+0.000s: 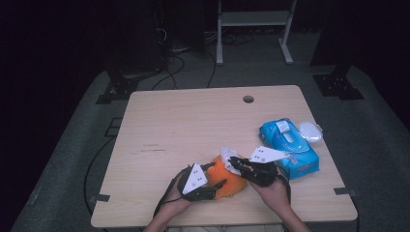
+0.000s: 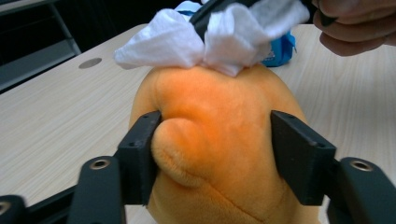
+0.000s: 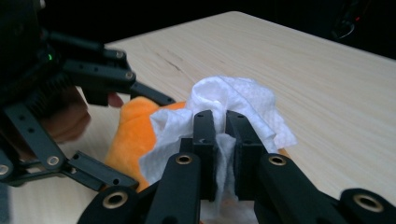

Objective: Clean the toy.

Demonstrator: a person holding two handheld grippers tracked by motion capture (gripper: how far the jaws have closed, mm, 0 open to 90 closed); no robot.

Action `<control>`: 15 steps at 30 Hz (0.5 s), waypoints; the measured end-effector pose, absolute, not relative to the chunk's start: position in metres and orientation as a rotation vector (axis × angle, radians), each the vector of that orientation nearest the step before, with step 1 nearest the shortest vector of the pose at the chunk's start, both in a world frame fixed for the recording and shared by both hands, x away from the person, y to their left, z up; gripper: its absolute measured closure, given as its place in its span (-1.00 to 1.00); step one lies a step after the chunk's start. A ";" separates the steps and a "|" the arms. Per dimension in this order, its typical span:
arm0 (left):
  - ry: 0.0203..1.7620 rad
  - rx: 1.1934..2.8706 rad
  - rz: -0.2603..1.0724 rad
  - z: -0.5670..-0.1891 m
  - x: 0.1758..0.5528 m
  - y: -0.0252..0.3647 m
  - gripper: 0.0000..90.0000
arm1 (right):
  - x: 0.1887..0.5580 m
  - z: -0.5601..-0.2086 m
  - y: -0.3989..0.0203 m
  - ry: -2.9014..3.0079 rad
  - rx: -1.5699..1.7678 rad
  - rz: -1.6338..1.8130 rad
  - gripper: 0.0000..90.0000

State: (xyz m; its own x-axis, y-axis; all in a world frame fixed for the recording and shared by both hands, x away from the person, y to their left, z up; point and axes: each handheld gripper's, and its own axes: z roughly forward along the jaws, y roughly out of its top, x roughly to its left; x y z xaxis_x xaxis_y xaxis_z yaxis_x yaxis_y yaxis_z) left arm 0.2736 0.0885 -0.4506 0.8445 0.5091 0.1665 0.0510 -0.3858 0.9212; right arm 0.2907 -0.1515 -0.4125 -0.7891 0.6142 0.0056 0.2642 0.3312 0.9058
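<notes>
The orange plush (image 1: 227, 180) lies near the desk's (image 1: 183, 121) near edge, about midway along it, with a white wipe (image 1: 228, 154) resting on its far side.

The left claw (image 1: 212, 181) reaches in from the plush's left. In the left gripper view its two jaws stand on either side of the plush (image 2: 215, 140): the left pad presses into a soft bulge of the fabric, while the right pad sits at the plush's flank, just touching or a hair off; I cannot tell which. The jaws are about half open, and the plush fills the space between them.

The right claw (image 1: 236, 163) comes in from the right, over the plush's top. In the right gripper view its jaws are nearly together, pinching a fold of the wipe (image 3: 233, 107) between the pads, with the rest of the sheet bunched around the tips and draped over the plush (image 3: 133, 135). The left gripper view shows the same wipe (image 2: 205, 37) crumpled against the top of the plush.

A blue pack (image 1: 290, 145) of wipes lies toward the desk's right edge, just beyond the right claw, and a white lid (image 1: 310, 131) sits beside its far right corner. A round hole (image 1: 248, 99) is in the desk near its far edge.
</notes>
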 end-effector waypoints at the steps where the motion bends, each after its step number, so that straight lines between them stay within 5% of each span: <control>1: 0.449 1.910 0.512 -0.448 0.275 0.090 -0.38 | 0.293 -0.414 -0.152 2.269 0.786 1.440 0.82; 3: 0.575 1.877 0.463 -0.445 0.281 0.093 -0.80 | 0.302 -0.420 -0.163 2.256 0.853 1.435 0.82; 5: 0.576 1.880 0.444 -0.446 0.282 0.093 -0.80 | 0.305 -0.422 -0.168 2.245 0.882 1.442 0.82; 9: 0.563 1.893 0.373 -0.454 0.283 0.087 -0.53 | 0.306 -0.424 -0.176 2.230 0.932 1.480 0.82; 10: 0.542 1.903 0.414 -0.453 0.280 0.084 -0.34 | 0.300 -0.421 -0.169 2.222 0.904 1.483 0.82; 15: 0.473 1.934 0.495 -0.448 0.271 0.082 -0.07 | 0.285 -0.408 -0.155 2.239 0.779 1.562 0.82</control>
